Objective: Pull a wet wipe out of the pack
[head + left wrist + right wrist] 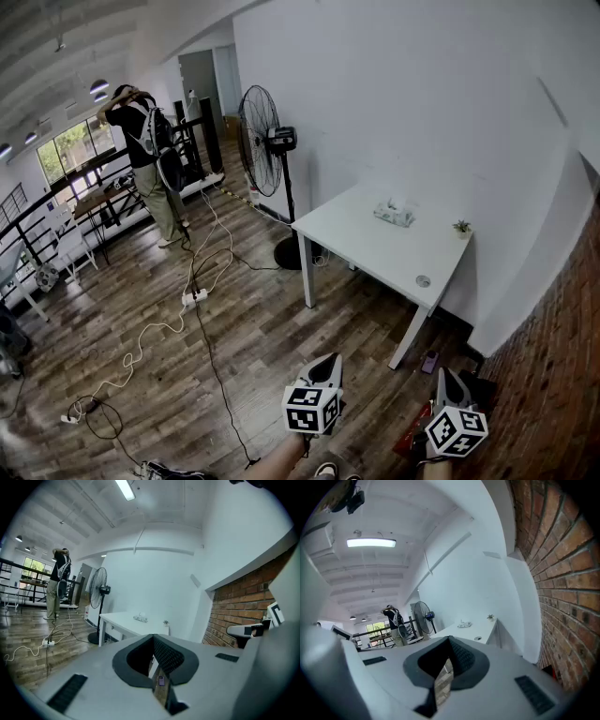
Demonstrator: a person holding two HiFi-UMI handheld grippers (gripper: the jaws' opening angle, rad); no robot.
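The wet wipe pack [394, 213] lies on the far side of a white table [375, 248], close to the wall, with a tuft of wipe sticking up from its top. It also shows small in the left gripper view as the pack [140, 618] and in the right gripper view as the pack [464, 624]. Both grippers are well short of the table, low over the wooden floor. My left gripper [328, 360] is shut with nothing in it, its tips [153, 637] meeting. My right gripper [444, 374] is also shut and empty, tips [449, 640] together.
A small potted plant [461, 227] stands near the table's right corner, by a round cable hole [423, 280]. A pedestal fan [263, 131] stands left of the table. Cables and a power strip [194, 297] cross the floor. A person [145, 155] stands far left. A brick wall [562, 375] runs on the right.
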